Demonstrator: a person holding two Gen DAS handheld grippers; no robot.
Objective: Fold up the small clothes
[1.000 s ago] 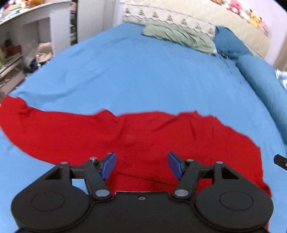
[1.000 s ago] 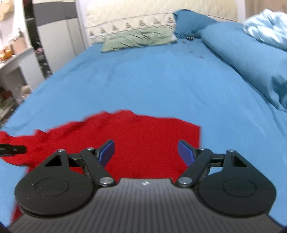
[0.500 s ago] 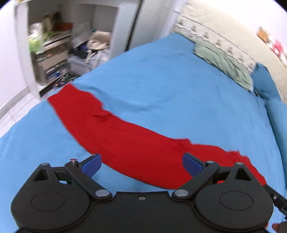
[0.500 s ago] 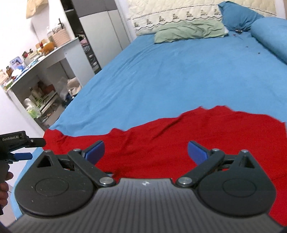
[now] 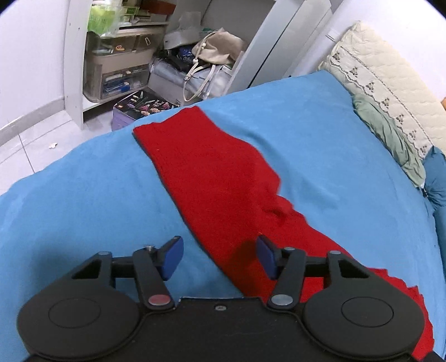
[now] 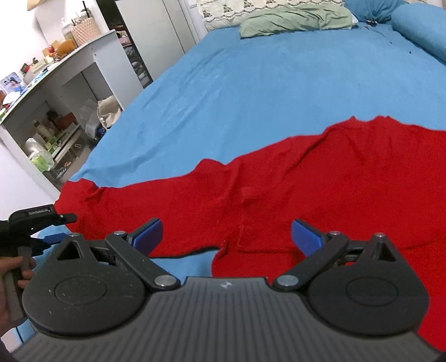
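A red knit garment (image 5: 223, 178) lies spread flat on the blue bed sheet (image 5: 320, 144). In the left wrist view its long sleeve runs from the bed's edge toward me. My left gripper (image 5: 220, 257) is open and empty, low over the sleeve's near edge. In the right wrist view the garment (image 6: 320, 178) stretches across the bed, sleeve to the left. My right gripper (image 6: 227, 236) is open and empty over the underarm seam. The left gripper (image 6: 53, 222) shows at the left edge, near the sleeve's cuff end.
A green pillow (image 6: 295, 16) and a quilted cream headboard (image 5: 390, 83) lie at the bed's far end. A blue bolster (image 6: 421, 30) runs along the right side. White shelves with boxes and a bag (image 5: 211, 53) stand beside the bed's left edge.
Both grippers have swung left toward the sleeve. The left gripper has moved out along the sleeve toward the bed's edge. Both stay open and the garment lies still.
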